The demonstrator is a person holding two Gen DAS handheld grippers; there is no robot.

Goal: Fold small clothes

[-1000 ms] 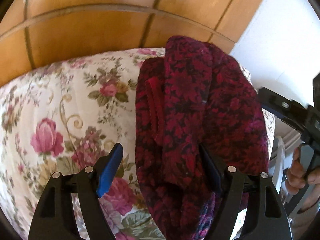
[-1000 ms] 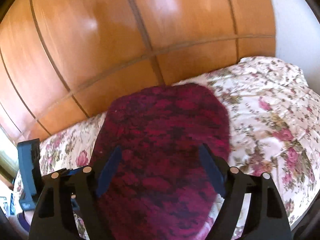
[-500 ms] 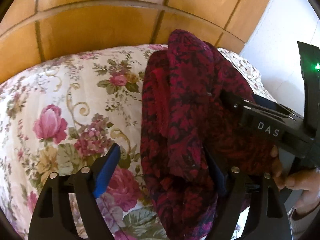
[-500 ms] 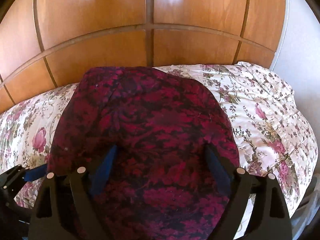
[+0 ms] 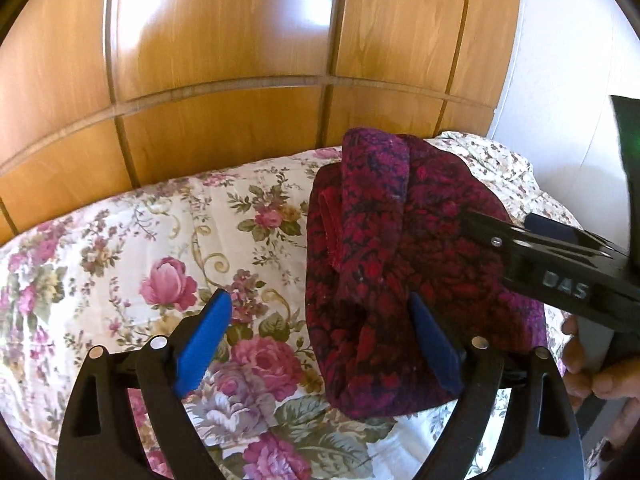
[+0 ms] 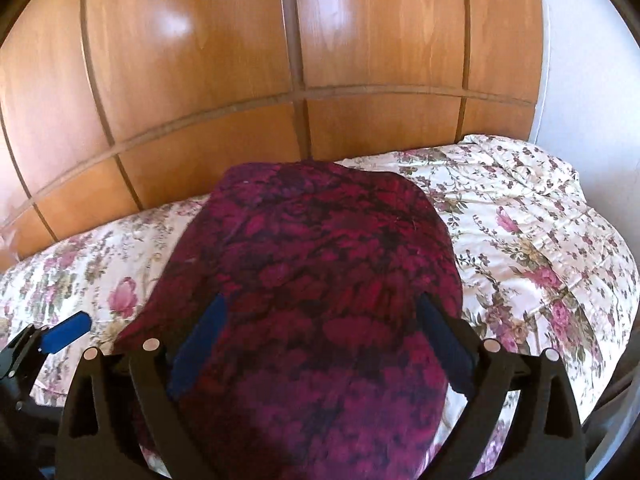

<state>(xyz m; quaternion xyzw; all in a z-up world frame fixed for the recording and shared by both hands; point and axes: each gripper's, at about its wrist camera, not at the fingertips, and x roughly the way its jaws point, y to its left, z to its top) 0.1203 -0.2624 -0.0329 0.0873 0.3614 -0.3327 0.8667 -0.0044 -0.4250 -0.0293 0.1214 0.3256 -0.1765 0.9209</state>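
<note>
left gripper (image 5: pixel 320 344): jaws spread wide, nothing pinched; the blue pad of one finger (image 5: pixel 204 340) lies bare over the floral bedspread (image 5: pixel 120 248), while the other finger sits against the near left edge of the folded dark red patterned garment (image 5: pixel 400 264), whether it touches the cloth cannot be told. right gripper (image 6: pixel 320 348): jaws likewise spread, both blue pads over the top of the same garment (image 6: pixel 312 280), which fills the gap between them and runs forward beyond the tips; contact cannot be told. in the left wrist view the right gripper's black body (image 5: pixel 560 268) crosses the garment's right side, with raised letters reading "das". the garment lies on the bedspread ahead of both jaws; past it stands a wooden panelled wall (image 5: pixel 240 80), and to the right of that a white wall (image 6: pixel 580 60)
</note>
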